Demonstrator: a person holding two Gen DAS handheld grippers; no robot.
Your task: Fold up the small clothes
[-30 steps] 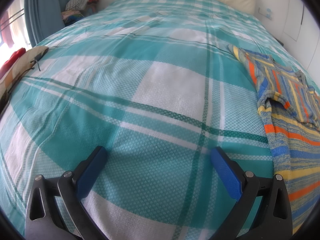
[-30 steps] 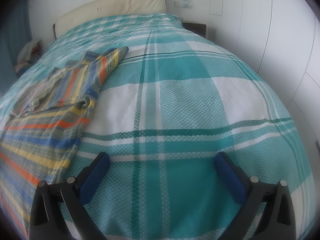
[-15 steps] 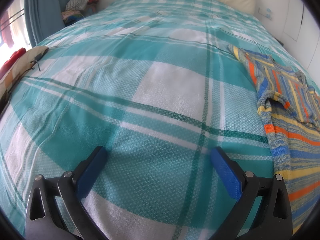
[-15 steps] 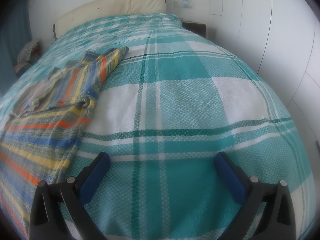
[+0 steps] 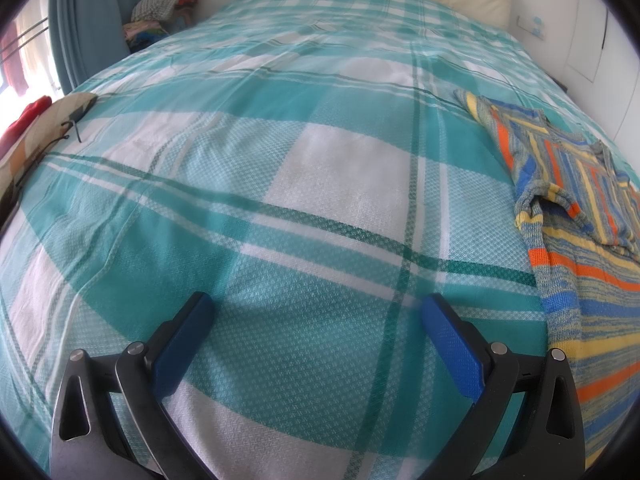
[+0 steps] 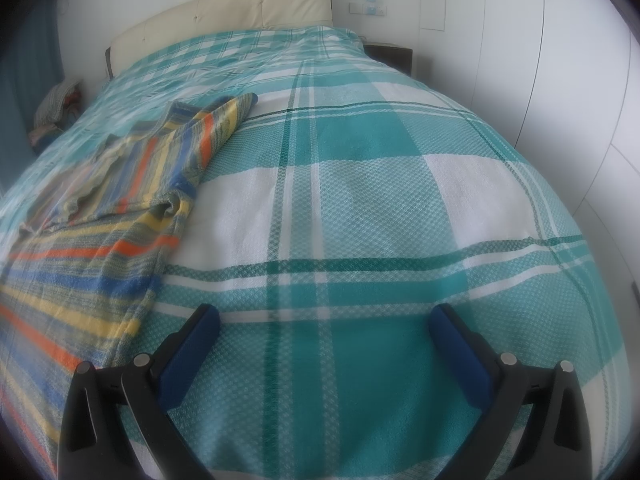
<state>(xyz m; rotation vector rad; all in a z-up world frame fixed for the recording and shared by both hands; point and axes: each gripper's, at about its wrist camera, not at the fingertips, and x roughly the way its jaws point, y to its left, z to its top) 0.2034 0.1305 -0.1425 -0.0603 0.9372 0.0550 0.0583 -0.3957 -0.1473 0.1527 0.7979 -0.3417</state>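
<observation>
Nothing has moved: both claws, left claw (image 5: 316, 316) and right claw (image 6: 326, 320), wait wide open and empty over the bed (image 5: 320, 184), the striped sweater (image 6: 100, 216) between them, so grab its edges evenly.

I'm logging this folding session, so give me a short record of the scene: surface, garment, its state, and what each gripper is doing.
surface: bed with teal and white plaid cover
garment: striped knit sweater, blue, orange and yellow
garment state: lying on the cover, one sleeve folded across the body
left gripper: open, empty, over bare cover, sweater to its right
right gripper: open, empty, over bare cover, sweater to its left
background: cream headboard, pile of clothes by the curtain
</observation>
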